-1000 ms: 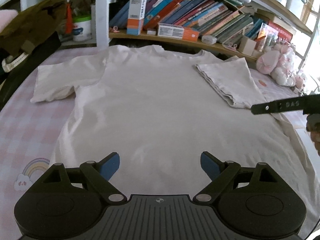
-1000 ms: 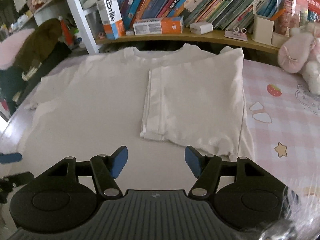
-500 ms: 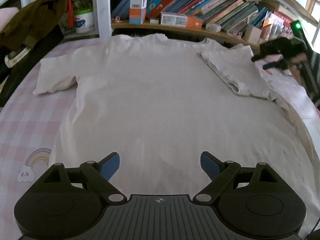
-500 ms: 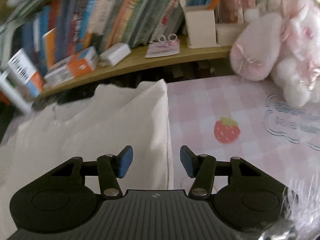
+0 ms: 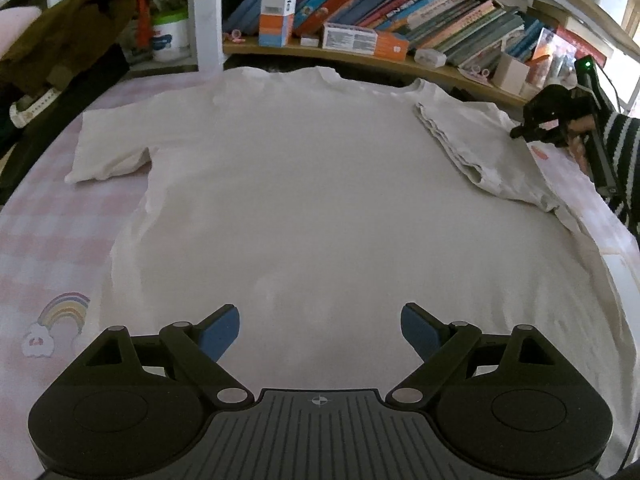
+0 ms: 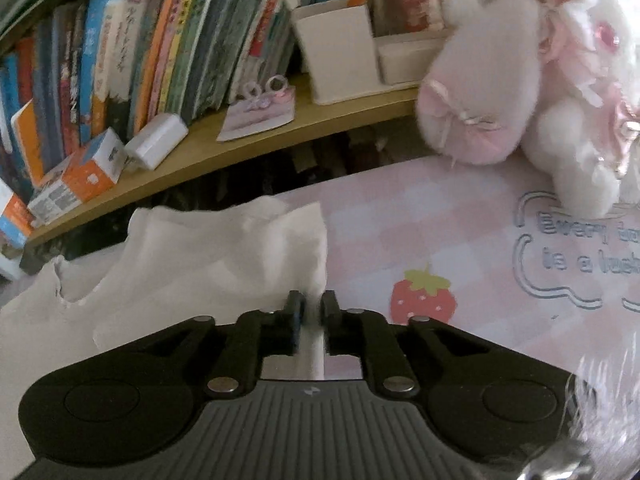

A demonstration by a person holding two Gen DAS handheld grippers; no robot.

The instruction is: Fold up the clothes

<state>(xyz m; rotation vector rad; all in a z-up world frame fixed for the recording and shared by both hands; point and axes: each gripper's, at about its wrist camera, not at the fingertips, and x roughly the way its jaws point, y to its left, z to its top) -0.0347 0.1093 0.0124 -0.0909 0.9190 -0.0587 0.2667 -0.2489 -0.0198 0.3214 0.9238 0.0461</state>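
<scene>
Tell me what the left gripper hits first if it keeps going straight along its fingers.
Most likely the white T-shirt spread on the bed: the left gripper points down at the shirt's lower body, jaws wide with nothing between them. How much gap remains is unclear.

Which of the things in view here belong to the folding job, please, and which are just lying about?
Part of the job:
- white cotton T-shirt, one sleeve already folded in
- right gripper, jaws closing on that folded edge
- left gripper, open over the hem

Just lying about:
- row of books
- pink plush toy
- orange-and-white carton
- brown garment
</scene>
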